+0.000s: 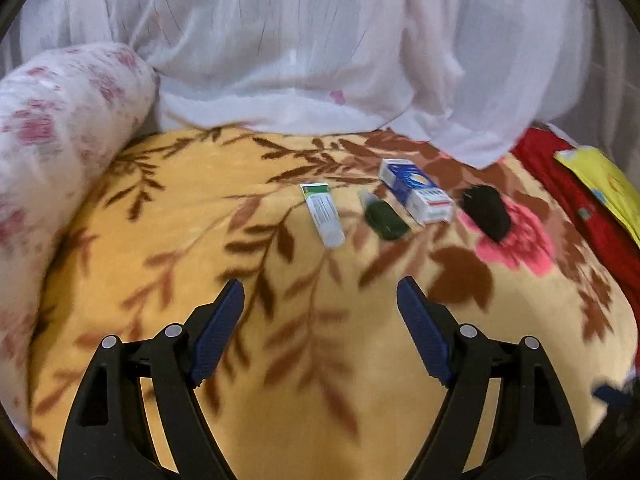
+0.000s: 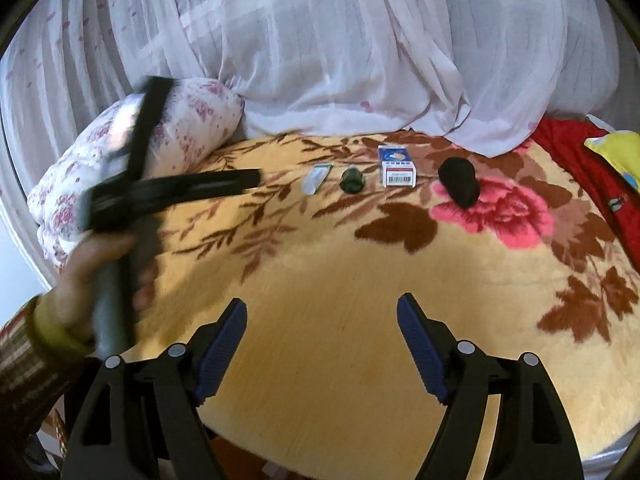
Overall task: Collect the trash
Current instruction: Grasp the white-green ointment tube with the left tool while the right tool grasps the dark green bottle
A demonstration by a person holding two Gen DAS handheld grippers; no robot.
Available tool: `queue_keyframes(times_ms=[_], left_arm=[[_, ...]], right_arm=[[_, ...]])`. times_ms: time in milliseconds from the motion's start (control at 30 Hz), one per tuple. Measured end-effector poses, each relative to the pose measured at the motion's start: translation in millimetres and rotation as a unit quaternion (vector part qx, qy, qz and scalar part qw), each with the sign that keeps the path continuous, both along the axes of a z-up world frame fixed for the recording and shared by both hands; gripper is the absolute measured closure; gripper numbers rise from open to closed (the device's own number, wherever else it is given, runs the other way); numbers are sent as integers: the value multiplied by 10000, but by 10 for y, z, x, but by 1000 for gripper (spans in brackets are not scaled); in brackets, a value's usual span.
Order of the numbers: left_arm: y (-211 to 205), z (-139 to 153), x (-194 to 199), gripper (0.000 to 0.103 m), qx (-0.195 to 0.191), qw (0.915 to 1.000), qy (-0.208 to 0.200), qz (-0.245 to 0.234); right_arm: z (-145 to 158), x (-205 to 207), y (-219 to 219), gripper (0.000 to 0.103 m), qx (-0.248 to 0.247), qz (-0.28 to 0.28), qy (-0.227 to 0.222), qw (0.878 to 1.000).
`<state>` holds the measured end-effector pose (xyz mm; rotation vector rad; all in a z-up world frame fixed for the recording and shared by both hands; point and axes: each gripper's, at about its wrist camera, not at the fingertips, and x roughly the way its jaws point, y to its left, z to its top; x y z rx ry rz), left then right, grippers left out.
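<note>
Several items lie in a row on the yellow floral blanket (image 1: pixel 192 208): a white and green tube (image 1: pixel 323 214), a dark green bottle (image 1: pixel 385 220), a blue and white box (image 1: pixel 416 191) and a black lump (image 1: pixel 486 211). The right wrist view shows the same row: the tube (image 2: pixel 317 178), the bottle (image 2: pixel 353 180), the box (image 2: pixel 397 166) and the black lump (image 2: pixel 460 181). My left gripper (image 1: pixel 320 292) is open and empty, short of the tube. It also shows, blurred, in the right wrist view (image 2: pixel 256 178). My right gripper (image 2: pixel 321 312) is open and empty, well short of the row.
A floral bolster pillow (image 1: pixel 52 152) lies at the left. A white sheer curtain (image 1: pixel 320 48) hangs behind the bed. Red cloth (image 1: pixel 576 200) and a yellow item (image 1: pixel 604 184) lie at the right. The blanket's front edge (image 2: pixel 400 468) is close to the right gripper.
</note>
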<state>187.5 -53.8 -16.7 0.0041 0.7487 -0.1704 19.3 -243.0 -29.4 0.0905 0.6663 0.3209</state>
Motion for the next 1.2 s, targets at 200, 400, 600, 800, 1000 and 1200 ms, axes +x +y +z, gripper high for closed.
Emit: queue_keyframes(times_ms=[200,400,600,800,1000,1200], left_arm=[[-173,-334,772,27,109,9989,343,295],[-317,-570,1291,37,223,9959,720,504],[-344,-648,1391,72,204,9959,789,382],[-153,-544,1092,72,-91,9972,680,304],[24,-365,473,72,14,9995,273,132],[295,-262,-7,72,-213,9997,98,96]], right_arm=[[-44,98,-29,26,99,62,-22,9999],[-128,192,-122,26,153,22,63,9999],[-170,260,-174,26,185,-1,119,9998],[-98,477,-146,26,96,60,109,9999],[14,1152,113,26,-256,250,127,9993],[-122,2121,538,28,-679,314,524,9958]])
